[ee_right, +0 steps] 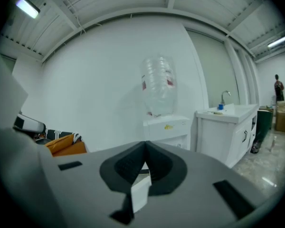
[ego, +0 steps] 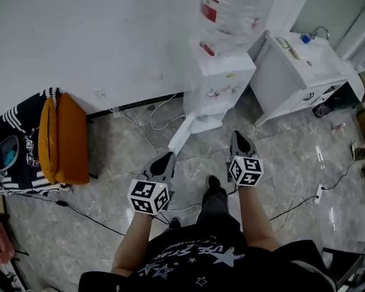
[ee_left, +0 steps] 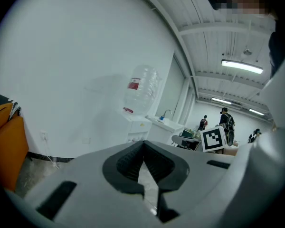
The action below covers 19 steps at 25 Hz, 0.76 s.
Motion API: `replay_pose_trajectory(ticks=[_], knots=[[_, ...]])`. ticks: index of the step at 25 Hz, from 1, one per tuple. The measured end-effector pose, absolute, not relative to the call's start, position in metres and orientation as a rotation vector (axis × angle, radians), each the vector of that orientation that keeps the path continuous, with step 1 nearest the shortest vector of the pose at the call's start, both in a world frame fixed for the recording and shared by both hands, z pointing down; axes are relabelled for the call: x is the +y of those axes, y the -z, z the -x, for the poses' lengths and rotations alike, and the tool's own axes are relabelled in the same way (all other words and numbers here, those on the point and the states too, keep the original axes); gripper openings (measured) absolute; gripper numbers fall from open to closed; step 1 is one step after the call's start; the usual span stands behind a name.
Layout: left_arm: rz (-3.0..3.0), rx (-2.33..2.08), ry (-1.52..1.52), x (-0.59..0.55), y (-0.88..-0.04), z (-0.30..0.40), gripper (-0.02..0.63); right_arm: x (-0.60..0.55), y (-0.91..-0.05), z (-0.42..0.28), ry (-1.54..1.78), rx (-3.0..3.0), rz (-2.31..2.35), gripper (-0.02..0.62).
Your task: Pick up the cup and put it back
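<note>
I see no cup in any view. My left gripper and right gripper are held side by side above the floor, both pointing at a white water dispenser with a big clear bottle on top. In the left gripper view the left gripper has its jaws together with nothing between them. The right gripper is likewise shut and empty, with the dispenser straight ahead. The dispenser stands some way off from both.
A white sink cabinet stands right of the dispenser. An orange cushion on a striped seat sits at the left wall. Cables and a power strip lie on the tiled floor. People stand far off.
</note>
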<state>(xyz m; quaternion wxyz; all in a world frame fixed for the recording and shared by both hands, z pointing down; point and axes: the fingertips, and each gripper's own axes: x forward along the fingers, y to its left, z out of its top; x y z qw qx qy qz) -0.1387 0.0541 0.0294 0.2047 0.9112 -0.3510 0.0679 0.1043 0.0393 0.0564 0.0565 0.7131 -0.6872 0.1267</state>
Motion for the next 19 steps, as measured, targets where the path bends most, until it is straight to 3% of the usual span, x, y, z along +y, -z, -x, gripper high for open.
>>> replay_pose_trajectory(ticks=[10, 19], knots=[[-2.536, -0.872, -0.173, 0.149, -0.013, 0.225, 0.009, 0.17, -0.036, -0.036, -0.349, -2.011, -2.182, 0.006], [-2.601, -0.831, -0.203, 0.161, -0.011, 0.215, 0.009, 0.21, -0.016, -0.046, -0.269, -1.984, -2.209, 0.005]])
